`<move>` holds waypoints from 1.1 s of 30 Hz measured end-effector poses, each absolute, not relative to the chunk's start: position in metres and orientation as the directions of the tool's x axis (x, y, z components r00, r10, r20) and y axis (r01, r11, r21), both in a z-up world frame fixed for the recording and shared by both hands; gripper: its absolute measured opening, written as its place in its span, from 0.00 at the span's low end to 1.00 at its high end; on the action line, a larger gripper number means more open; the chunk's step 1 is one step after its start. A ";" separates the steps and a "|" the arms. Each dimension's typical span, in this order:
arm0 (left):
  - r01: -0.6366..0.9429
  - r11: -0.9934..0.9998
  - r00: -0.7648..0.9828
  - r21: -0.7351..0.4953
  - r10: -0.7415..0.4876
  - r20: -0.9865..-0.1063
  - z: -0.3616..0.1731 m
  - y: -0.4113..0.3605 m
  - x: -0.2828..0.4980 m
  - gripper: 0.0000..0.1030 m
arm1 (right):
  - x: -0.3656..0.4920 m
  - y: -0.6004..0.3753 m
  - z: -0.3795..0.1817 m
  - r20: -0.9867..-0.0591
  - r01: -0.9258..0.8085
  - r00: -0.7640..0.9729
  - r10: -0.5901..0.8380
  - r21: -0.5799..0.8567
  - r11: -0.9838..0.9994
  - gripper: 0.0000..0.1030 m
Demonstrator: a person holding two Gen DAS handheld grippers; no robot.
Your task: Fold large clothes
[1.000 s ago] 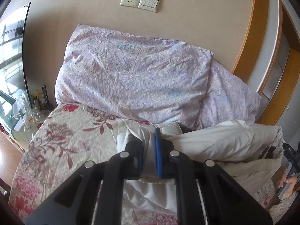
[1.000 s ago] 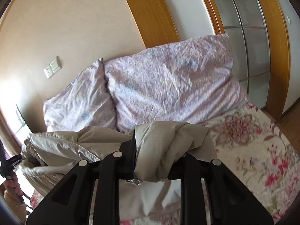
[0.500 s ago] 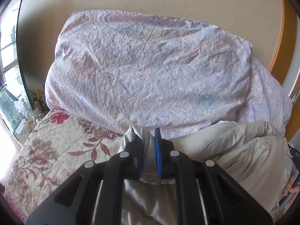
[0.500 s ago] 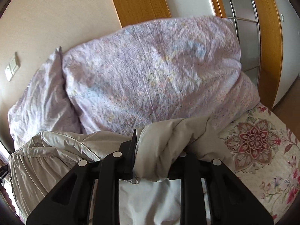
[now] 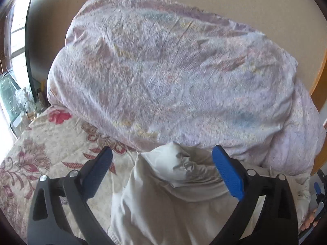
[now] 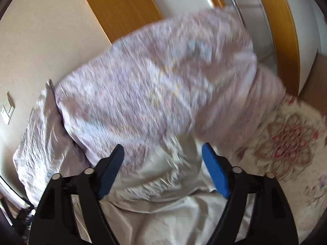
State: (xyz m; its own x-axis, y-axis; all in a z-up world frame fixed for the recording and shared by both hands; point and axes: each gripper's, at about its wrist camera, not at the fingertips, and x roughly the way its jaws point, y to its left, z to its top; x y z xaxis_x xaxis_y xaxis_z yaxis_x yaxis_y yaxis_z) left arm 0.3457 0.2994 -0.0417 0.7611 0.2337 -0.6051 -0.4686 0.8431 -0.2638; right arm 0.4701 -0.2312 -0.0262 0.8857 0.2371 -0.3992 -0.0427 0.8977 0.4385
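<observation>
A pale beige jacket [image 5: 163,196] lies on the floral bed cover, its bunched edge right below the pillows. My left gripper [image 5: 162,153] is open, jaws spread wide to either side of the jacket's bunched corner, holding nothing. The same jacket [image 6: 161,202] shows in the right wrist view, blurred. My right gripper [image 6: 162,150] is open too, its blue pads apart over the jacket's edge.
Two large lilac pillows [image 5: 163,71] lean against the beige wall just beyond the jacket. The floral bed cover [image 5: 47,143] extends left; it also shows at the right [image 6: 290,143]. A cluttered bedside table [image 5: 20,106] and a wooden wardrobe frame [image 6: 284,20] flank the bed.
Both grippers moved forward toward the pillows with the jacket's edge, then opened and let it go. The jacket now lies on the bed below the pillows.
</observation>
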 end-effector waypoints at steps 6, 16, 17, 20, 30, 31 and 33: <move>-0.390 0.911 0.782 -0.135 0.251 -0.570 -0.025 0.248 0.311 0.95 | 0.437 -0.198 -0.030 -0.469 -0.164 0.855 0.221 0.161 0.973 0.80; -0.357 0.920 0.696 0.162 0.378 -0.611 -0.073 0.189 0.328 0.98 | 0.455 -0.168 -0.097 -0.658 -0.149 0.749 0.074 -0.059 0.987 0.79; -0.365 0.917 0.687 0.164 0.384 -0.617 -0.078 0.190 0.332 0.98 | 0.458 -0.169 -0.101 -0.662 -0.145 0.746 0.075 -0.050 0.988 0.79; -0.396 0.905 0.672 0.155 0.400 -0.623 -0.085 0.196 0.343 0.98 | 0.466 -0.168 -0.109 -0.673 -0.120 0.737 0.061 -0.042 0.992 0.80; -0.424 0.904 0.628 0.048 0.332 -0.704 -0.112 0.221 0.377 0.98 | 0.493 -0.161 -0.128 -0.718 -0.087 0.696 0.024 -0.051 0.995 0.86; -0.423 0.905 0.627 0.046 0.329 -0.706 -0.113 0.223 0.379 0.98 | 0.495 -0.160 -0.129 -0.722 -0.086 0.692 0.024 -0.049 0.995 0.87; -0.421 0.906 0.626 0.036 0.319 -0.711 -0.116 0.226 0.383 0.98 | 0.502 -0.161 -0.133 -0.731 -0.081 0.682 0.022 -0.046 0.996 0.89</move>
